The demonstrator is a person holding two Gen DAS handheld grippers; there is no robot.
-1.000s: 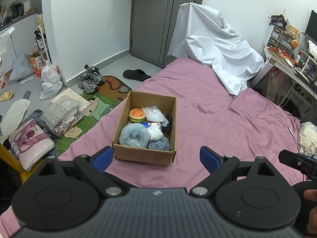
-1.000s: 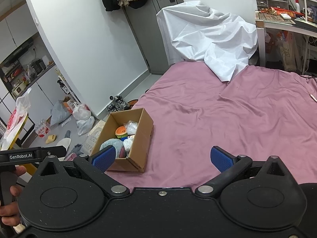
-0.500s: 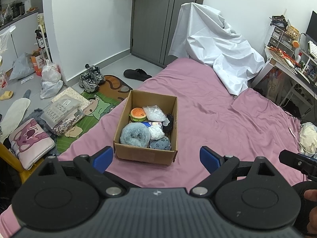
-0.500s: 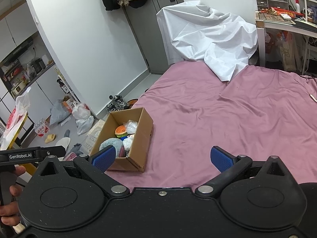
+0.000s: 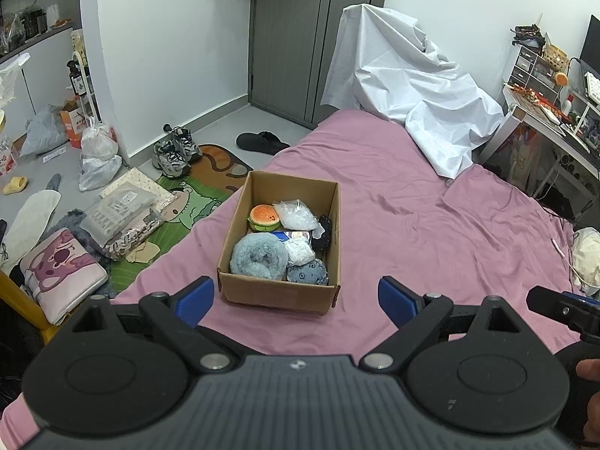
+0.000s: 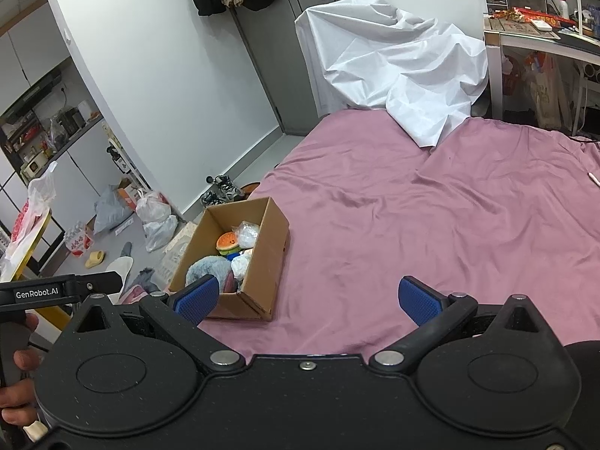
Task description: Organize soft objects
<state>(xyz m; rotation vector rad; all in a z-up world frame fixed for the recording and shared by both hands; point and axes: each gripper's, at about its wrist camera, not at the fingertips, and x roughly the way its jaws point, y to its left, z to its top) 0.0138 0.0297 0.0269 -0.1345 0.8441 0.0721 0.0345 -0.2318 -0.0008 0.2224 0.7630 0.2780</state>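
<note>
Hovering over the near edge of the pink bed sheet [image 5: 431,225], the left gripper [image 5: 296,300] has its blue pads spread wide with nothing between them; the right gripper [image 6: 307,300] is spread and empty too. Just beyond the left gripper sits the cardboard box [image 5: 277,294], holding a fluffy blue toy [image 5: 257,255], a burger plush [image 5: 264,216] and a clear plastic bag [image 5: 296,213]. Farther off, a white sheet [image 5: 408,93] drapes over the bed's far end.
</note>
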